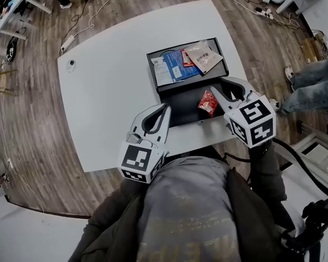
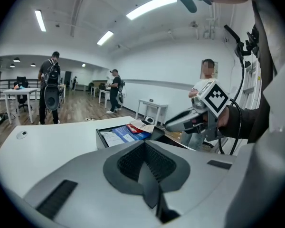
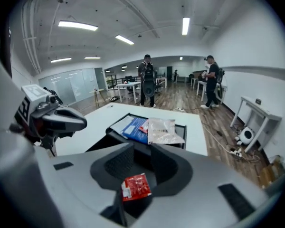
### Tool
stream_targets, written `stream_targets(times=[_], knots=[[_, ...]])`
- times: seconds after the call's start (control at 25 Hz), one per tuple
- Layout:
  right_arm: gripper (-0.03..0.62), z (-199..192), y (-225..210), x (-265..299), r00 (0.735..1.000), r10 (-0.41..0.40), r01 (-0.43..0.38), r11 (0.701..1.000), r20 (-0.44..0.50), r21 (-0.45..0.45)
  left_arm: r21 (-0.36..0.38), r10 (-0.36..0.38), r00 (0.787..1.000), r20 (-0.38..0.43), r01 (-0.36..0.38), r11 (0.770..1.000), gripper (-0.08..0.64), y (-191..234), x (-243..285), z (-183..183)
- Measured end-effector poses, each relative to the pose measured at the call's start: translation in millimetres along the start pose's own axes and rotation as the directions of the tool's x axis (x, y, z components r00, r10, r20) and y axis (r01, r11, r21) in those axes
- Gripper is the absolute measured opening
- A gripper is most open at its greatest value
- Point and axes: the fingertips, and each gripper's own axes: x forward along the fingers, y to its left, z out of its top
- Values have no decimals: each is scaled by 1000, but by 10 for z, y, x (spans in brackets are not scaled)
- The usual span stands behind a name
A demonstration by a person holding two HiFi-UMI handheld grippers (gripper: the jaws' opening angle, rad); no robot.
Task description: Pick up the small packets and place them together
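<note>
Red packet [image 1: 208, 102], right of centre in head view, pinched in the right gripper [image 1: 216, 91] jaws above the black tray [image 1: 186, 100] on the desk [image 1: 109, 91]. We find its print unreadable. Blue packet [image 1: 177, 64]: white label, illegible. Left gripper [image 1: 165, 109] jaws closed together, empty.

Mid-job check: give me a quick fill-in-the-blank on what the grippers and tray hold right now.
The right gripper holds a small ___ packet in its jaws. On the left gripper, the jaws are ___, nothing between them. In the black tray, beside the clear packet, lies a large ___ packet.
Missing: red; shut; blue.
</note>
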Motion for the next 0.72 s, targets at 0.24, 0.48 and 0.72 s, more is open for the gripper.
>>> stream_targets(times=[0.24, 0.48, 0.72], knots=[[112, -470, 201, 271, 987, 31, -44, 996, -158, -76, 0, 9, 999, -37, -9, 1000, 2, -39, -53, -111], [114, -730, 206, 475, 962, 33, -65, 992, -271, -112, -8, 28, 998, -48, -28, 1000, 2, 8, -76, -163], [114, -839, 252, 557, 936, 22, -81, 985, -353, -154, -18, 34, 998, -44, -35, 999, 2, 57, -75, -151]])
